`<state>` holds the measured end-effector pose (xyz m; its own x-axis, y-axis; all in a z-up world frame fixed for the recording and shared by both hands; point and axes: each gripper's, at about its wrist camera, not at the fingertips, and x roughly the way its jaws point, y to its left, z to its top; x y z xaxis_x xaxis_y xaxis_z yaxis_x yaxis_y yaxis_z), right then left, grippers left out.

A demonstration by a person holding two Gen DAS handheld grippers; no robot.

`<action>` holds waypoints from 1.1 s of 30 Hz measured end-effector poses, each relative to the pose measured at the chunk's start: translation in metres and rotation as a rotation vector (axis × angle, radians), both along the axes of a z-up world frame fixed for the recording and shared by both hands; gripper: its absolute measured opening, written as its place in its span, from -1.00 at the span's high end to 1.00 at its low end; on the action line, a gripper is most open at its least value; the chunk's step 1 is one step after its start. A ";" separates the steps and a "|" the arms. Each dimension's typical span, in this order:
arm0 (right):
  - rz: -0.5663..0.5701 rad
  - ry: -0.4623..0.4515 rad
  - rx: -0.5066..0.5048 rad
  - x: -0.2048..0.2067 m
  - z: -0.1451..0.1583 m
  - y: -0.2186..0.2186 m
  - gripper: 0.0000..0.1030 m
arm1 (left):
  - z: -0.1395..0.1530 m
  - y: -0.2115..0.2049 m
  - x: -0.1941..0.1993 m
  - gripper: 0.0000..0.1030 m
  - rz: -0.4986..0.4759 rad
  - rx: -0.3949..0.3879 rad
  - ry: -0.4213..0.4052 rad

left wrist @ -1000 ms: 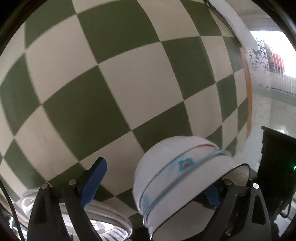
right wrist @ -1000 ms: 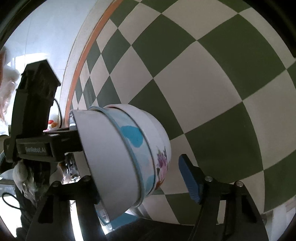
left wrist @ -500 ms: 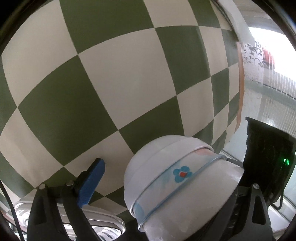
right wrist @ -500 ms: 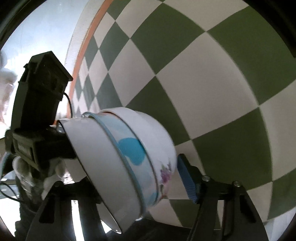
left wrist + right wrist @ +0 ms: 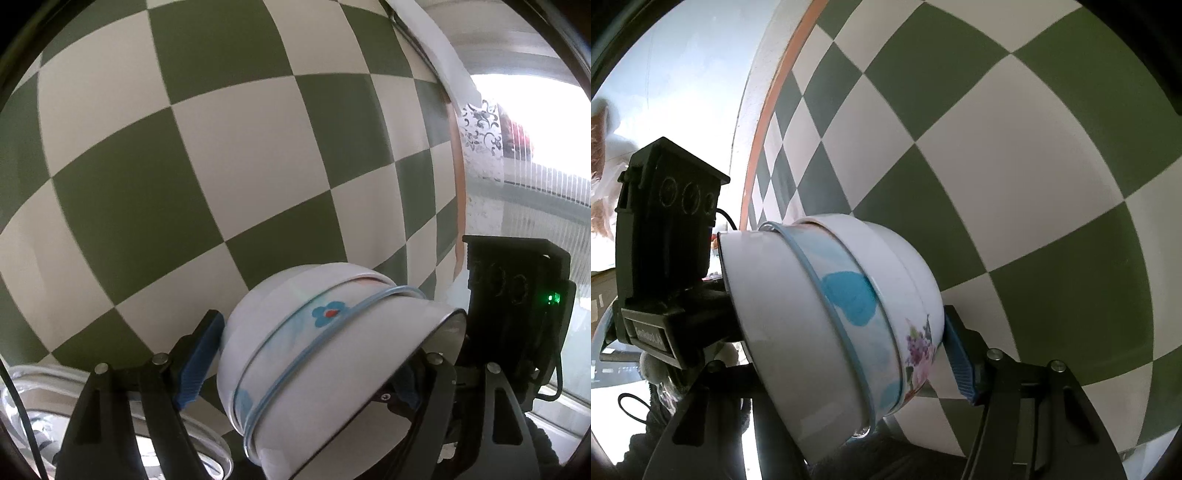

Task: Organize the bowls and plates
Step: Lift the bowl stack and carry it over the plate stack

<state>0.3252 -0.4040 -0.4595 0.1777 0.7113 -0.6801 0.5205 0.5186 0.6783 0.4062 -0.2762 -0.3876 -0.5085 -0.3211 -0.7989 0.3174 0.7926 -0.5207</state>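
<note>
1. In the left wrist view, a clear glass dish [image 5: 110, 413] sits at the lower left, one in number, partly hidden behind the gripper.
2. The left gripper [image 5: 306, 373] has two black fingers with blue pads. Its jaws are closing on a stack of bowls [image 5: 332, 354], which lies tipped on its side between them; the left pad touches the stack's bottom.
3. The stack counts three nested bowls: a plain white one, one with a blue rim and blue flower, one white beneath.
4. The checked tablecloth [image 5: 221, 147], green and cream, fills the background.
5. In the right wrist view, the right gripper [image 5: 834, 354] is also closing around the same stack of bowls [image 5: 849, 314]; a purple flower print shows.
6. A label on the left gripper's body is too blurred to read.
</note>
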 end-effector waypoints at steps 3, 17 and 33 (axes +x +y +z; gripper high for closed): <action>0.006 -0.009 0.009 0.004 0.003 -0.002 -0.20 | 0.008 0.004 0.002 -0.54 0.023 -0.004 -0.010; 0.153 -0.080 -0.005 0.046 0.068 0.049 -0.17 | 0.074 0.074 0.013 -0.54 0.177 -0.031 -0.093; 0.420 -0.080 0.055 0.069 0.059 0.182 -0.17 | 0.065 0.208 -0.010 -0.54 0.443 0.029 -0.085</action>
